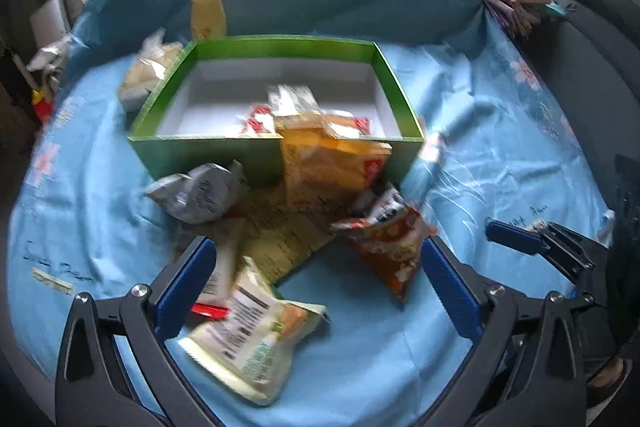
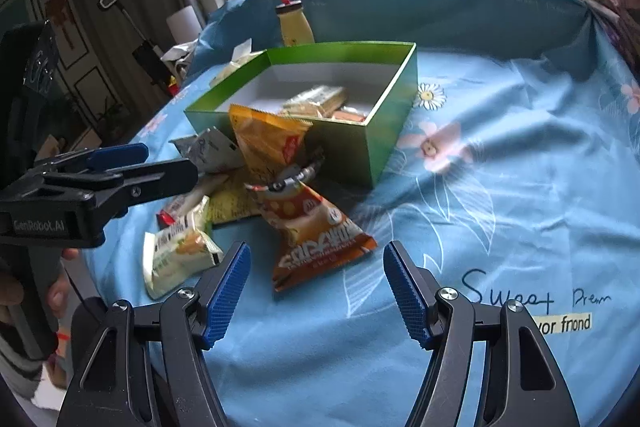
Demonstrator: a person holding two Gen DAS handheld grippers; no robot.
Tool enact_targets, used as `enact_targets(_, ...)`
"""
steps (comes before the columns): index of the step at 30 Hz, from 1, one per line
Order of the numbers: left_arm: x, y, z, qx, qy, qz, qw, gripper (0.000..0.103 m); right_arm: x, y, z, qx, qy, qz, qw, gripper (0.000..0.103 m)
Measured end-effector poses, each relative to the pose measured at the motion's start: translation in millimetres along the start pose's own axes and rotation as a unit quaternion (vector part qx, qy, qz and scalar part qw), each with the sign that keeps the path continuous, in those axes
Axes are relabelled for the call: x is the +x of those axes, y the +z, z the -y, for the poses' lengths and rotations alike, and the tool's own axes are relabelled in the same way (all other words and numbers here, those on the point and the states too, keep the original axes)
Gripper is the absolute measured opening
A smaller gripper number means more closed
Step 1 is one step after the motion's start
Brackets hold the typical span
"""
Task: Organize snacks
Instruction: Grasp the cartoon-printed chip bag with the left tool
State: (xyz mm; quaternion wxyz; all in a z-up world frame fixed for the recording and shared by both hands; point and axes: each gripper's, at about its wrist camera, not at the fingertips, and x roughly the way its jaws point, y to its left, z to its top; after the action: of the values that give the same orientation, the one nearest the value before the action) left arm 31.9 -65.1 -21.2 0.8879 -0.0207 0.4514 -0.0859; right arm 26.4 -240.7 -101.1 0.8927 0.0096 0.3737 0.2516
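Two hand-held grippers over a desk (image 2: 500,187) covered with a blue flowered cloth, snacks partly sorted. The left hand-held gripper (image 1: 316,279) is spread wide and holds nothing; the pale green-and-white packet (image 1: 256,327) lies low between its blue pads, close to the left one. The right hand-held gripper (image 2: 316,287) is likewise open and empty, aimed at the orange printed packet (image 2: 320,235) lying just ahead of its fingertips.

The green box (image 2: 384,143) stands beyond the loose pile and already holds a few wrapped bars (image 2: 316,101). A yellow-orange bag (image 2: 268,143) leans against the box's near wall, a silver pouch (image 1: 200,193) rests beside it, and a flat yellow sheet (image 1: 280,235) lies under the heap. A yellow bottle (image 2: 296,25) stands behind the box.

Judged step: grasp one loose packet and carry it into the box. The packets are soft and slippery, so a grip across the crimped end or the middle of the body should hold best; closing on one item alone avoids dragging its neighbours. The carry must clear the near wall.

Open cloth lies to the right of the box and toward the near edge, giving room to approach. The left hand-held gripper crowds the pile's left side in the right wrist view, so the two tools should work in turn.
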Motion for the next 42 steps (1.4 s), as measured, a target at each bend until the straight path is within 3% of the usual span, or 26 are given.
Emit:
enact_targets(6, 22, -6, 0, -0.030, -0.070, -0.046, 0.9961, 0.102, 10, -11, 13, 0.005, 0.003, -0.018, 1.000, 0.070)
enact_targets(12, 37, -9, 11, -0.037, -0.113, -0.060, 0.9910, 0.102, 26, -15, 20, 0.002, 0.022, -0.032, 0.999, 0.070)
enact_targets(21, 57, -1, 16, -0.044, -0.116, -0.075, 0.9895, 0.093, 45, -2, 19, -0.019, 0.057, -0.031, 0.998, 0.070)
enact_targets(28, 70, 2, 9, -0.058, -0.110, -0.084, 0.9886, 0.067, 62, 6, 19, -0.032, 0.068, -0.040, 0.996, 0.070)
enact_targets(40, 71, 3, -2, -0.079, -0.127, -0.085, 0.9850, 0.063, 72, 16, 17, -0.054, 0.083, -0.050, 0.994, 0.070)
enact_targets(42, 71, 3, -1, -0.076, -0.124, -0.086, 0.9856, 0.062, 75, 17, 14, -0.060, 0.087, -0.053, 0.993, 0.075)
